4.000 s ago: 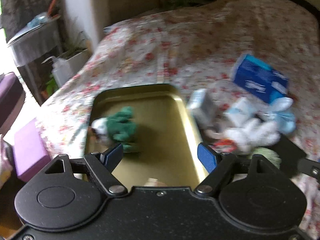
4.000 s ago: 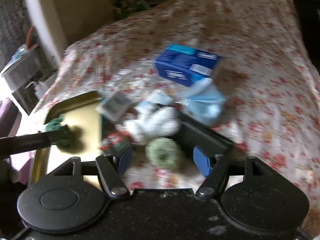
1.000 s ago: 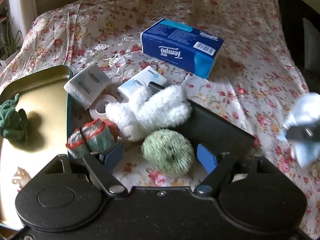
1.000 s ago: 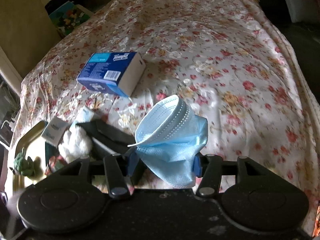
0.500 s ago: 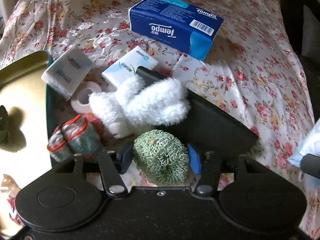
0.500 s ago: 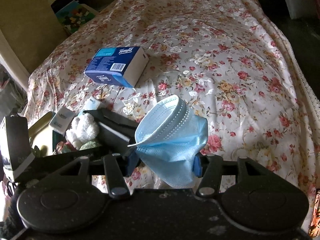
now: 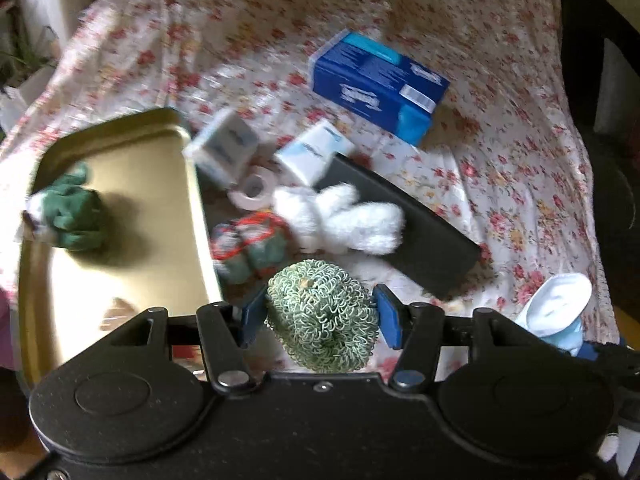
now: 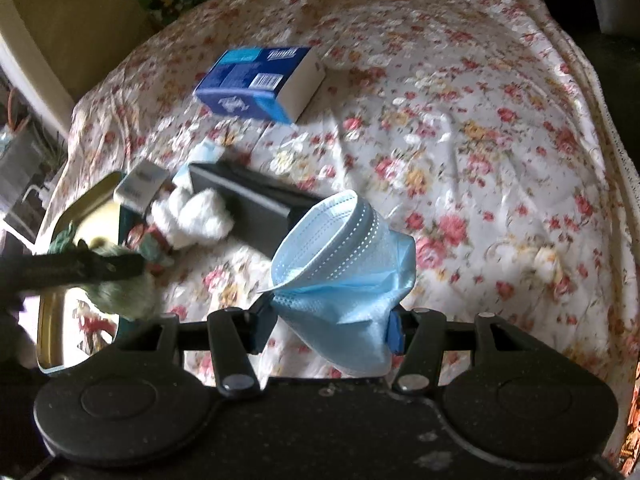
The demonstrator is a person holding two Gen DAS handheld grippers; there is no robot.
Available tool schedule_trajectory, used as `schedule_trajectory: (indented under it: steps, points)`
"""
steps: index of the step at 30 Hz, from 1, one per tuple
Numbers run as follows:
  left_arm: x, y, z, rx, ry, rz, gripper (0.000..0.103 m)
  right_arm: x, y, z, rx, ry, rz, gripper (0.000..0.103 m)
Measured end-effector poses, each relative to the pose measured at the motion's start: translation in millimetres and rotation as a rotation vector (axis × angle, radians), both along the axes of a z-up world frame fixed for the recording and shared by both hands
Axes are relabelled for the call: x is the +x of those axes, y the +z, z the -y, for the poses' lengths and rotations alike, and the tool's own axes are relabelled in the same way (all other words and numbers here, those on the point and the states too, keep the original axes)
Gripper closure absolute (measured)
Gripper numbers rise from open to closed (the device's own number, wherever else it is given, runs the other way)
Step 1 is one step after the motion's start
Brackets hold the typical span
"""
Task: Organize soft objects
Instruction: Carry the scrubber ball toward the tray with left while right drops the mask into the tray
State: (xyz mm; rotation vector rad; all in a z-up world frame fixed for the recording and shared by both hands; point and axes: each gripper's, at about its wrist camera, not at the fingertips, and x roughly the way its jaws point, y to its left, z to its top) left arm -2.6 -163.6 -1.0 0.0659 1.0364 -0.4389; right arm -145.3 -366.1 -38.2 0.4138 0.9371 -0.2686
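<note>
My two wrist cameras look steeply down along their fingers, close over the bed (image 7: 500,92), sharing tray (image 7: 120,132), tissue box (image 8: 256,80) and black case (image 8: 248,196).

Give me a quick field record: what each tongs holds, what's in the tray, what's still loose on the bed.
left tongs: shut on green scrubber
right tongs: shut on blue face mask
gold tray: green cloth toy
loose on bedspread: white plush, tape roll, tissue packs, blue tissue box, black case
</note>
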Motion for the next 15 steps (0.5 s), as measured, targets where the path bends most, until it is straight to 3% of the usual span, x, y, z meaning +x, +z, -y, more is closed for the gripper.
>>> schedule_trajectory:
  steps: [5,15]
  points:
    - [3.0,19.9,-34.7,0.029,0.082,0.051,0.049,0.9,0.5,-23.0,-0.006,0.044,-0.014,0.05]
    - [30.0,43.4,-125.2,0.02,0.37,0.143,0.048,21.4,21.7,-70.1,-0.003,0.143,0.019,0.05]
